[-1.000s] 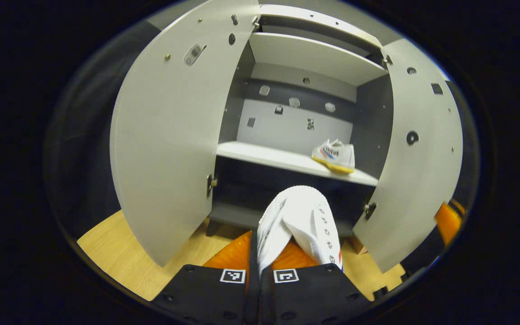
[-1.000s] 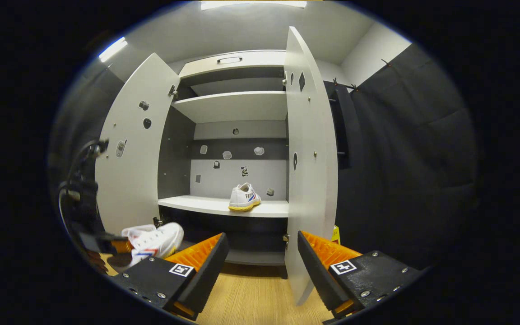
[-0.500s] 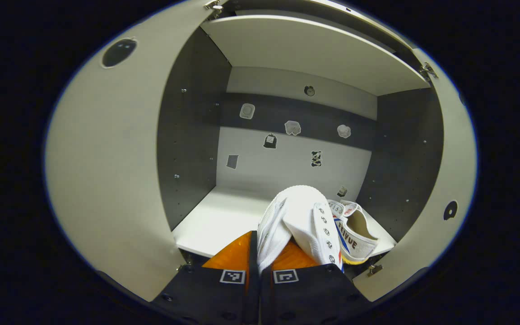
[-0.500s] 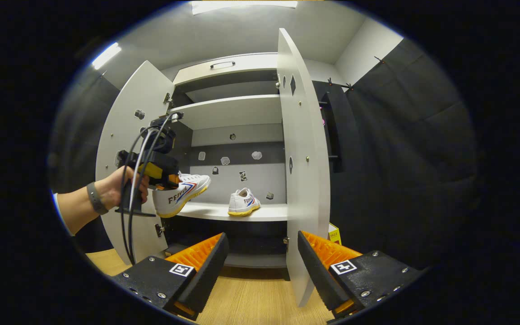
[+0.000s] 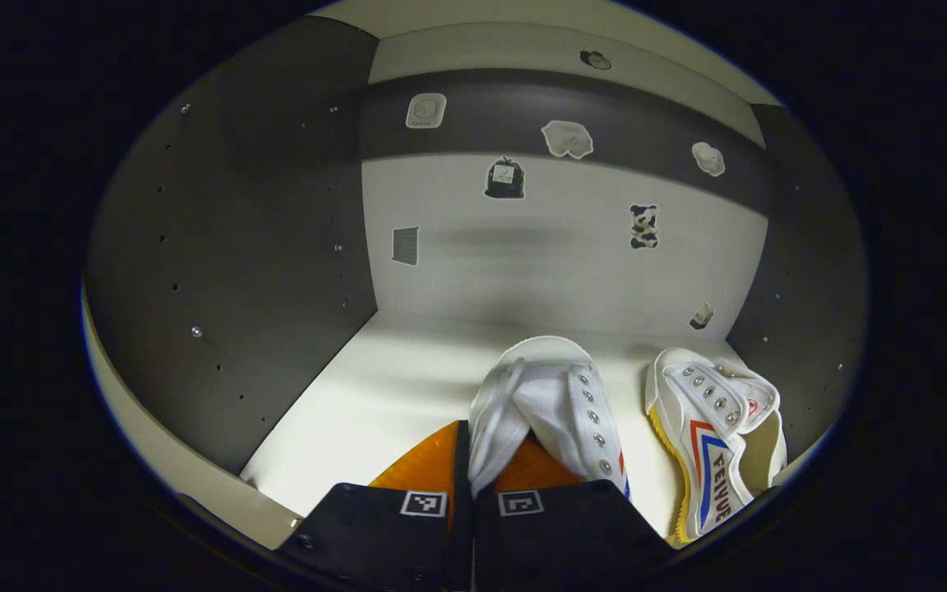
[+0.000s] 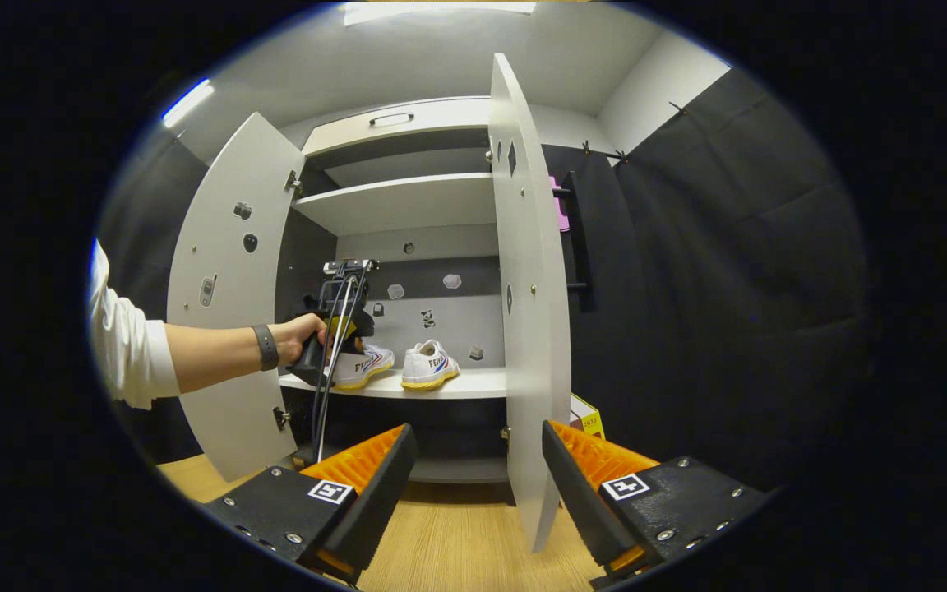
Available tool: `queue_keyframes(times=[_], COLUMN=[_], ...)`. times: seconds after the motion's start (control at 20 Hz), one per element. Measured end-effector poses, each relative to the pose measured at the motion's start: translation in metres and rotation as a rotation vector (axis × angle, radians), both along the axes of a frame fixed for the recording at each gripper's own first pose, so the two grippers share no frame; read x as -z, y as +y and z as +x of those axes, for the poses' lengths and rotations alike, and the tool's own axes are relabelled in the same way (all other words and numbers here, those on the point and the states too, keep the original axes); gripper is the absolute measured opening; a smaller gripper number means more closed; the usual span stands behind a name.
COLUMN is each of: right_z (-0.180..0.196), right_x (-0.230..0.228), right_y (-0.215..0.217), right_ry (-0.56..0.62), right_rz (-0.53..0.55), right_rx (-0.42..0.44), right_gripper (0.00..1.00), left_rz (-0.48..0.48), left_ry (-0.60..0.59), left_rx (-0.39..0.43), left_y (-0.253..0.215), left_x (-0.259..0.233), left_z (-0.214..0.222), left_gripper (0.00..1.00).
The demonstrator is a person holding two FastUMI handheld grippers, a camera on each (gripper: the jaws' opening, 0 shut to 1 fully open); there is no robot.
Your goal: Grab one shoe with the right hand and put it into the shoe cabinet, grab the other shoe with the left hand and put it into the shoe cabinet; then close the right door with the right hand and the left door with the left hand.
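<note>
My left gripper [image 5: 470, 444] is shut on a white canvas shoe [image 5: 552, 403], pinching its heel collar, and holds it inside the cabinet over the white shelf [image 5: 391, 395]. The other white shoe [image 5: 716, 436], with red and blue stripes and a yellow sole, lies on the shelf just to its right. In the right gripper view, the left gripper [image 6: 334, 329] and the hand [image 6: 301, 333] holding it reach into the shoe cabinet [image 6: 408, 247]; the held shoe [image 6: 362, 366] sits beside the placed shoe [image 6: 428, 366]. My right gripper [image 6: 473, 473] is open with nothing between its fingers, back from the cabinet, near the right door [image 6: 523, 288].
Both doors stand open: the left door [image 6: 227, 288] swings out left, and the right door shows nearly edge-on. An upper shelf [image 6: 408, 201] and a top drawer [image 6: 395, 127] lie above. The wooden floor [image 6: 457, 547] stretches below. A small yellow box [image 6: 584, 415] sits behind the right door.
My left gripper has carried its shoe forward, past the doors and into the cabinet, down close beside the other shoe. The right gripper has stayed open and drifted slightly.
</note>
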State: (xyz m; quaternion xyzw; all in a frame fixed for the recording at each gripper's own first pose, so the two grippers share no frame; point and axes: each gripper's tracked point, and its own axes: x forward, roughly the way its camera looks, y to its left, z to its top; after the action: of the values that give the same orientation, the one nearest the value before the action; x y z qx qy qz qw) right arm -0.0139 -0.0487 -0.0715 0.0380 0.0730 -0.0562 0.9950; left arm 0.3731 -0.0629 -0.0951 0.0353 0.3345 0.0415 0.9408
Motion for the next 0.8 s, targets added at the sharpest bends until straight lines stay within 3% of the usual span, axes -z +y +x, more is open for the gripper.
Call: queue_keyframes(times=[0.15, 0.25, 0.45, 0.5, 0.65, 0.8], right_z=[0.000, 0.003, 0.004, 0.006, 0.012, 0.013], right_x=[0.008, 0.011, 0.009, 0.007, 0.005, 0.004], right_y=[-0.001, 0.001, 0.009, 0.012, 0.019, 0.023], right_ry=[0.021, 0.033, 0.024, 0.020, 0.013, 0.013], right_rz=[-0.002, 0.005, 0.009, 0.008, 0.016, 0.028], right_rx=[-0.004, -0.011, -0.035, -0.043, -0.060, -0.074], right_gripper=[0.94, 0.94, 0.94, 0.94, 0.94, 0.94], left_rz=[0.000, -0.055, -0.134, -0.129, -0.100, -0.064], left_ry=[0.005, -0.002, -0.009, -0.011, -0.039, -0.084], left_rx=[0.016, 0.031, 0.040, 0.047, 0.109, 0.122], left_y=[-0.001, -0.008, -0.012, -0.011, -0.017, -0.013], left_x=[0.001, 0.000, -0.003, -0.006, -0.019, -0.032], left_z=[0.001, 0.001, -0.005, -0.009, -0.017, -0.032], left_gripper=[0.08, 0.10, 0.33, 0.44, 0.49, 0.66])
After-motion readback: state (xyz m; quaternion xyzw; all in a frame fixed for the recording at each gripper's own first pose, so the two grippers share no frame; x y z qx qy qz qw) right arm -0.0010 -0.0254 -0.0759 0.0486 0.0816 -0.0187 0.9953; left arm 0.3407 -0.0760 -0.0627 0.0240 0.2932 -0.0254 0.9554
